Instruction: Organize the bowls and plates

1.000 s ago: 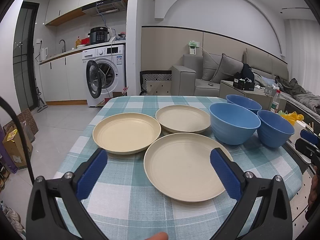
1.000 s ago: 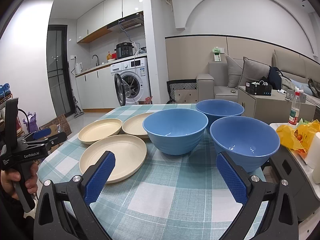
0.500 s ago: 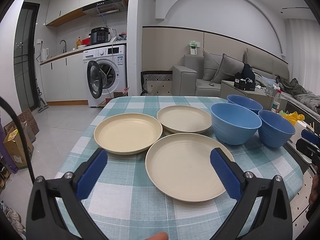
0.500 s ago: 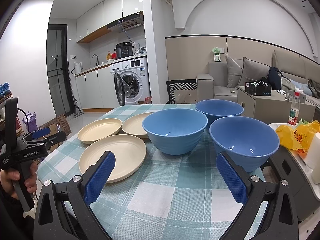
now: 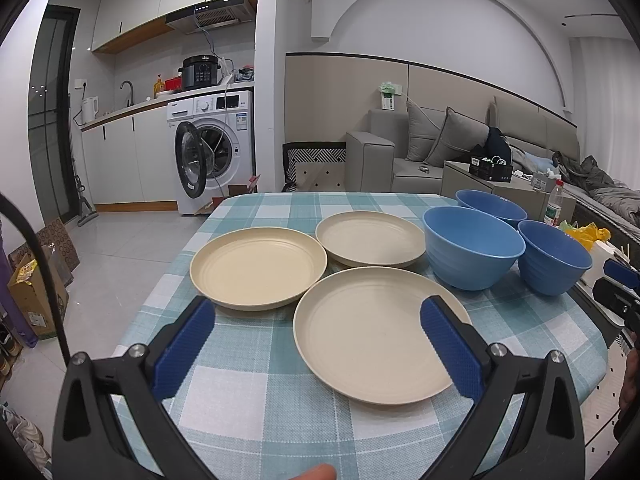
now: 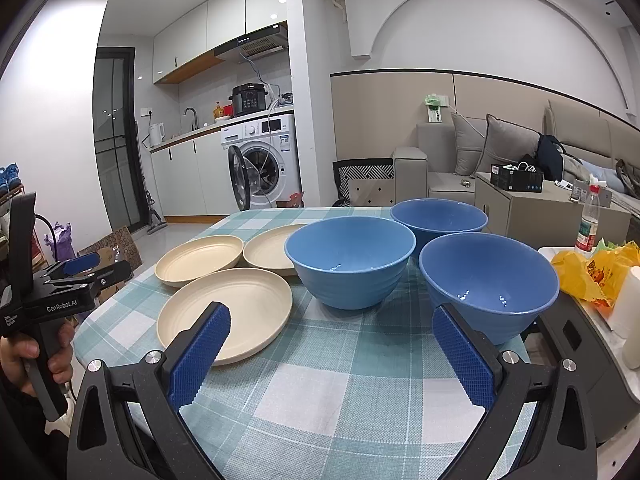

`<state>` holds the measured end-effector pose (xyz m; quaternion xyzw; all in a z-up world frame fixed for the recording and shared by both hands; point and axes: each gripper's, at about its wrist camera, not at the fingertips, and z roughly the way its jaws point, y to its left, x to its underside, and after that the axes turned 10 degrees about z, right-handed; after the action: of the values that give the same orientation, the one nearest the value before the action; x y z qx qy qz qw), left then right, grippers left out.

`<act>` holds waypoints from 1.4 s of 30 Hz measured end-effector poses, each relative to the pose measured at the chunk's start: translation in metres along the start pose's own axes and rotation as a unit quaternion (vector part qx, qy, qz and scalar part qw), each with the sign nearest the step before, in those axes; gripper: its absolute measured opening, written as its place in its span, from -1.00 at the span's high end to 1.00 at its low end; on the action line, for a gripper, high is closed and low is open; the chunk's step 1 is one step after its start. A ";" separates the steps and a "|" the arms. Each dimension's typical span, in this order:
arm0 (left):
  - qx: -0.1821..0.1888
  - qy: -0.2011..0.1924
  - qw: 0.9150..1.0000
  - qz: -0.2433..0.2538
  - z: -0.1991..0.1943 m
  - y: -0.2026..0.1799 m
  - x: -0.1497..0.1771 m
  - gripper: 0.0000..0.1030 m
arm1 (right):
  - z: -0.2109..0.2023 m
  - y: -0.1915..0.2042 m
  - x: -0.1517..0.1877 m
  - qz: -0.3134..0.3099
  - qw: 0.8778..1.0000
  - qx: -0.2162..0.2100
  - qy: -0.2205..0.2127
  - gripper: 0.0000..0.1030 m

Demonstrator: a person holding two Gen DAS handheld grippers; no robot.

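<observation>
Plates (image 5: 372,336) and bowls (image 5: 472,252) on checked tablecloth (image 5: 240,396), kitchen, sofa (image 5: 424,160) behind, both grippers (image 5: 316,344) (image 6: 332,352) wide open, empty.

Three cream plates (image 5: 370,332) and three blue bowls (image 5: 472,252) sit on a teal-and-white checked tabletop (image 5: 256,400); blue pads (image 6: 200,354) line each black claw.

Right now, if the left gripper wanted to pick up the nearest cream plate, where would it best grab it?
Probably the near rim of the nearest cream plate, approached low from the table edge in front of the left gripper. The plate lies flat and shallow, with a raised rim that open fingers can pinch; its far side crowds the other plates.
</observation>
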<state>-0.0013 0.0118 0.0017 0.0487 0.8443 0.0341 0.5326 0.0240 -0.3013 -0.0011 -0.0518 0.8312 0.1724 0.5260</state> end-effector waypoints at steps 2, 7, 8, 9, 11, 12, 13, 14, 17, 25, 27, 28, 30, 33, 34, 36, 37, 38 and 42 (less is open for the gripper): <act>0.000 0.000 1.000 0.000 0.000 0.000 0.000 -1.00 | 0.000 0.000 0.000 0.000 1.000 0.001 0.000 -1.00; -0.003 -0.001 1.000 0.000 0.006 0.001 0.003 -1.00 | 0.001 0.001 0.001 0.000 1.000 0.001 0.000 -1.00; -0.003 -0.001 1.000 0.000 0.006 0.002 0.003 -1.00 | 0.001 0.002 0.001 0.000 1.000 0.001 0.000 -1.00; -0.002 -0.001 1.000 0.001 0.006 0.002 0.003 -1.00 | 0.001 0.002 0.002 0.000 1.000 0.001 -0.001 -1.00; -0.003 -0.001 1.000 0.001 0.006 0.002 0.003 -1.00 | 0.001 0.002 0.001 -0.001 1.000 0.001 0.001 -1.00; -0.003 -0.001 1.000 0.001 0.006 0.002 0.003 -1.00 | 0.001 0.002 0.001 -0.001 1.000 0.001 0.000 -1.00; -0.002 -0.001 1.000 0.001 0.006 0.002 0.003 -1.00 | 0.000 0.001 0.001 -0.001 1.000 0.001 0.000 -1.00; -0.003 -0.001 1.000 0.001 0.006 0.002 0.003 -1.00 | 0.001 0.002 0.001 -0.001 1.000 0.001 0.000 -1.00; -0.003 -0.001 1.000 0.001 0.007 0.005 0.004 -1.00 | 0.001 0.002 0.001 -0.001 1.000 0.002 0.001 -1.00; -0.009 -0.002 1.000 0.002 0.005 0.010 0.005 -1.00 | 0.002 0.004 0.001 -0.006 1.000 0.002 0.002 -1.00; -0.009 -0.001 1.000 0.003 0.006 0.010 0.005 -1.00 | 0.002 0.005 0.001 -0.006 1.000 0.003 0.001 -1.00; -0.009 -0.001 1.000 0.003 0.005 0.010 0.004 -1.00 | 0.002 0.005 0.000 -0.007 1.000 0.003 0.002 -1.00; -0.009 0.000 1.000 0.005 0.007 0.005 0.003 -1.00 | 0.002 0.006 -0.002 -0.008 1.000 0.004 0.002 -1.00; -0.009 -0.001 1.000 0.007 0.006 0.005 0.000 -1.00 | 0.004 0.007 -0.006 -0.011 1.000 0.002 0.005 -1.00; -0.009 -0.003 1.000 0.007 0.006 0.006 -0.001 -1.00 | 0.004 0.007 -0.008 -0.014 1.000 0.002 0.006 -1.00; -0.010 -0.004 1.000 0.008 0.005 0.008 -0.002 -1.00 | 0.006 0.010 -0.010 -0.020 1.000 0.003 0.008 -1.00; -0.010 -0.004 1.000 0.008 0.005 0.007 -0.003 -1.00 | 0.007 0.009 -0.011 -0.022 1.000 0.001 0.011 -1.00; -0.010 -0.004 1.000 0.008 0.005 0.007 -0.004 -1.00 | 0.009 0.011 -0.013 -0.022 1.000 0.000 0.013 -1.00; -0.015 -0.004 1.000 0.010 0.004 0.007 -0.004 -1.00 | 0.013 0.013 -0.017 -0.024 1.000 0.001 0.016 -1.00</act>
<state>0.0049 0.0184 0.0044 0.0499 0.8408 0.0518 0.5365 0.0391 -0.2866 0.0115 -0.0740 0.8380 0.1576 0.5171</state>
